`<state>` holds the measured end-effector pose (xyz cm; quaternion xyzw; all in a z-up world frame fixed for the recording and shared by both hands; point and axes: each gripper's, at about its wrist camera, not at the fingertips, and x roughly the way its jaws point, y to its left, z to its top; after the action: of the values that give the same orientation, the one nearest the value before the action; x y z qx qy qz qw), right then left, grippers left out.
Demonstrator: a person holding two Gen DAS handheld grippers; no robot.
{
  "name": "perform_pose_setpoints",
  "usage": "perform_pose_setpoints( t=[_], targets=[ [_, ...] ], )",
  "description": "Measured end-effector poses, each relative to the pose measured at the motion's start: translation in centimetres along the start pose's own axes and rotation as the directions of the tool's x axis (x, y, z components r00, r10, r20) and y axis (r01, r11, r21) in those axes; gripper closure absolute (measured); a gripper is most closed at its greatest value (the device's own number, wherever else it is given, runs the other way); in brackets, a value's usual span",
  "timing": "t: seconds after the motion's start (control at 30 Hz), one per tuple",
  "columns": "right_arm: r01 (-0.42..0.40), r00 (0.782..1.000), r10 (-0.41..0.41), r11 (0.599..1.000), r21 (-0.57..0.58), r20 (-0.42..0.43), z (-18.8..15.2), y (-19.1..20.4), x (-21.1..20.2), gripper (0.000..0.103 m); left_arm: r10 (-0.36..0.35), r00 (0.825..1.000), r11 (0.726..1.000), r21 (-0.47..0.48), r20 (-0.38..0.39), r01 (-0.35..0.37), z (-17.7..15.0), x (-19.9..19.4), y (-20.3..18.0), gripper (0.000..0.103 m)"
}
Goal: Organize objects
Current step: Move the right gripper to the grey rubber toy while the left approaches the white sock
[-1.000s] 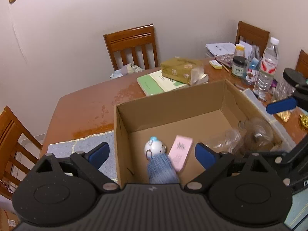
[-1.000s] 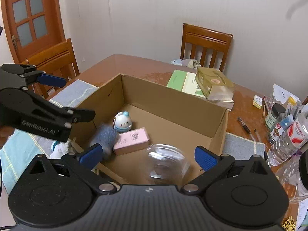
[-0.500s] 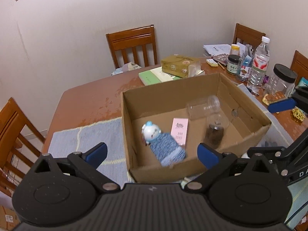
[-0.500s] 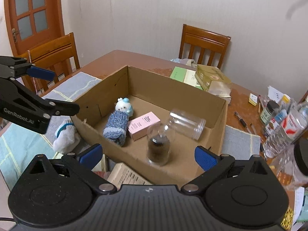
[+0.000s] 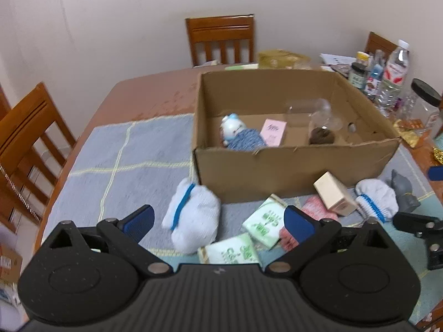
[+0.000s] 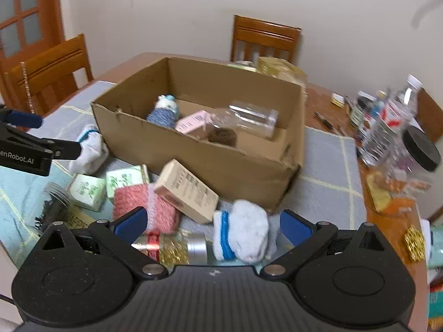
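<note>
An open cardboard box [image 5: 293,166] [image 6: 210,163] stands on the blue mat and holds a small doll [image 5: 241,135], a pink box [image 5: 272,132] and clear jars [image 6: 249,119]. In front of it lie white socks [image 5: 193,218] [image 6: 243,232], green packets [image 5: 265,221] [image 6: 88,191], a beige carton [image 6: 188,191], a pink knit roll [image 6: 144,207] and a gold-filled tube [image 6: 171,249]. My left gripper [image 5: 218,221] is open and empty above the left sock and packets. My right gripper [image 6: 211,224] is open and empty above the right sock.
Bottles and jars [image 6: 387,127] crowd the table's right side. Books and a tan package [image 5: 279,58] lie behind the box. Wooden chairs [image 5: 221,38] [image 6: 52,69] stand around the table. A clear jar [image 6: 52,207] with dark contents lies at the left.
Both grippers have pulled back from over the box toward the near edge of the table. The loose items in front of the box have come into view.
</note>
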<state>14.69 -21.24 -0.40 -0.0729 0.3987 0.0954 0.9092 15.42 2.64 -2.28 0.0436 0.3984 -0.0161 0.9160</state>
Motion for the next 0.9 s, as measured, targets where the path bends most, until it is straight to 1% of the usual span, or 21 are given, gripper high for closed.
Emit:
perform_pose_setpoints(
  t=[0.13,0.3,0.4,0.47,0.53,0.7,0.83,0.9],
  targets=[
    [0.073,0.997,-0.072,0.996,0.059,-0.010,-1.1,0.1,-0.5,0.000,0.005,1.000,1.000,-0.001,-0.018,-0.005,-0.9,0.3,0.2,0.003],
    [0.138,0.990,-0.130,0.976,0.166,-0.053,-3.0,0.1,-1.0,0.000,-0.062,0.996,0.997,0.035,-0.059,0.064,-2.0,0.7,0.4,0.003],
    [0.180,0.982,-0.166,0.964,0.196,-0.089,-4.1,0.1,-1.0,0.000,-0.082,0.994,0.995,0.053,-0.067,0.086,-2.1,0.9,0.5,0.003],
    [0.197,0.978,-0.178,0.959,0.204,-0.109,-4.6,-0.2,-0.9,0.000,-0.091,0.993,0.995,0.043,-0.075,0.094,-2.2,1.1,0.6,0.003],
    [0.203,0.976,-0.181,0.958,0.201,-0.122,-5.0,-0.7,-0.7,0.000,-0.092,0.992,0.995,0.026,-0.082,0.094,-2.2,1.5,0.4,0.003],
    [0.196,0.973,-0.175,0.971,0.139,-0.151,-5.3,-3.1,0.7,0.000,-0.074,0.992,0.997,-0.014,-0.103,0.073,-2.0,2.3,-0.4,0.003],
    [0.160,0.975,-0.146,0.984,0.075,-0.167,-5.3,-5.6,2.4,0.000,-0.016,0.994,0.999,-0.034,-0.111,0.012,-1.7,2.7,-0.9,0.003],
    [0.128,0.979,-0.119,0.991,0.045,-0.168,-5.5,-6.7,3.2,0.000,0.022,0.992,0.999,-0.047,-0.123,-0.028,-1.5,3.1,-1.2,0.003]
  ],
)
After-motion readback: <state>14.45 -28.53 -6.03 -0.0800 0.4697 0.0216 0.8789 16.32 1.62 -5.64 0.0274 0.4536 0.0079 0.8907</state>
